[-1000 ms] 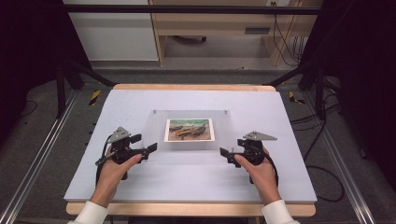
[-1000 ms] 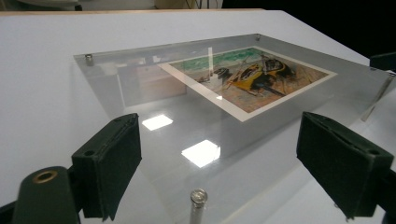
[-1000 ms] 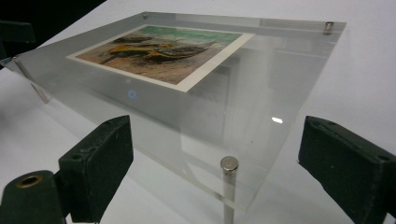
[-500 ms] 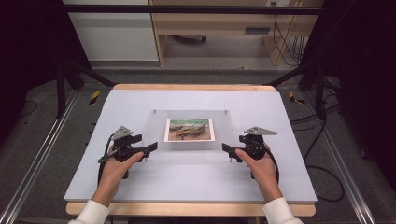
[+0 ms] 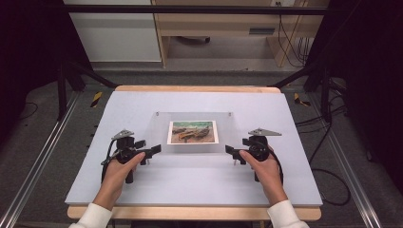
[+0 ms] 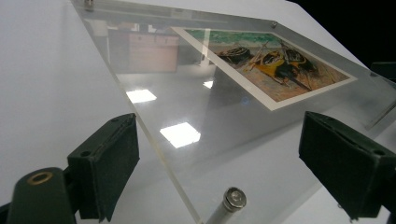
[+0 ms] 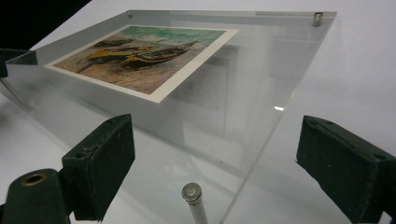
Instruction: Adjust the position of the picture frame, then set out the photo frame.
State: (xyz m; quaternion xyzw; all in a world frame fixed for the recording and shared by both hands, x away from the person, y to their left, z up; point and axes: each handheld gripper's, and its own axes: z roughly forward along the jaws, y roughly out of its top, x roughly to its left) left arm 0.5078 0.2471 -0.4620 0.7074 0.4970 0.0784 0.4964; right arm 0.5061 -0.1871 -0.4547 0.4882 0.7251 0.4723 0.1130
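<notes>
**Right gripper view: jaws wide at acrylic corner**

Right gripper [image 7: 212, 172] has its jaws wide apart, gripping nothing. Between them sits the near corner of a clear acrylic panel [image 7: 243, 84], with a metal standoff pin [image 7: 192, 193] there. Panel edge runs from that corner up to a far pin [image 7: 318, 18]. A boat print [image 7: 144, 58] lies in the panel, left of centre. White table [image 7: 359, 70] lies underneath. A dark gripper part [image 7: 11, 58] shows at the left edge.
</notes>
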